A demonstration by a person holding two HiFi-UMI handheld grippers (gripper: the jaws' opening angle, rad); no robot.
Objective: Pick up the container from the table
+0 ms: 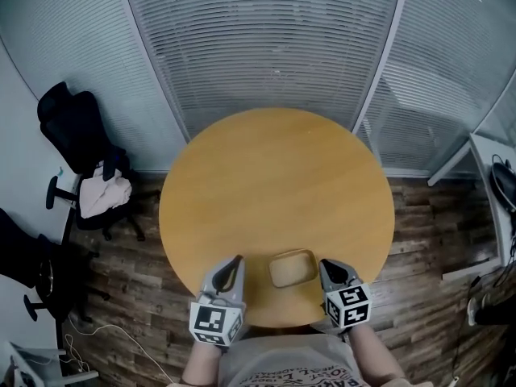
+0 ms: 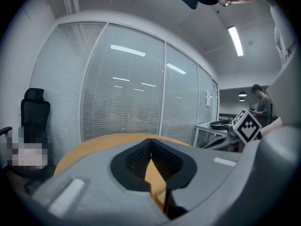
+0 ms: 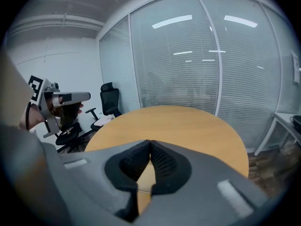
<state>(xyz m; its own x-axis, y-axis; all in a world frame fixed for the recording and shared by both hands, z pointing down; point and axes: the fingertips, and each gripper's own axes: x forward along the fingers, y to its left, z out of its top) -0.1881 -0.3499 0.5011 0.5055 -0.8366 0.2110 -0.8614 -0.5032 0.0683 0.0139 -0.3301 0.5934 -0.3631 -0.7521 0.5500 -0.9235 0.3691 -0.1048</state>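
Note:
A small tan container (image 1: 292,268), a shallow tray with rounded corners, lies near the front edge of the round wooden table (image 1: 274,176). My left gripper (image 1: 236,261) sits just left of it and my right gripper (image 1: 326,264) just right of it, both apart from it and pointing across the table. In the left gripper view the pads meet at the tips of the left gripper (image 2: 150,141) with nothing between them. The right gripper (image 3: 150,143) is likewise shut and empty. A sliver of the container's rim (image 2: 161,192) shows low between the left jaws.
Glass walls with blinds (image 1: 266,47) ring the far side of the table. Black office chairs (image 1: 81,135) stand on the wooden floor to the left. A white desk (image 1: 493,156) is at the right. A person (image 2: 260,102) stands far off behind the glass.

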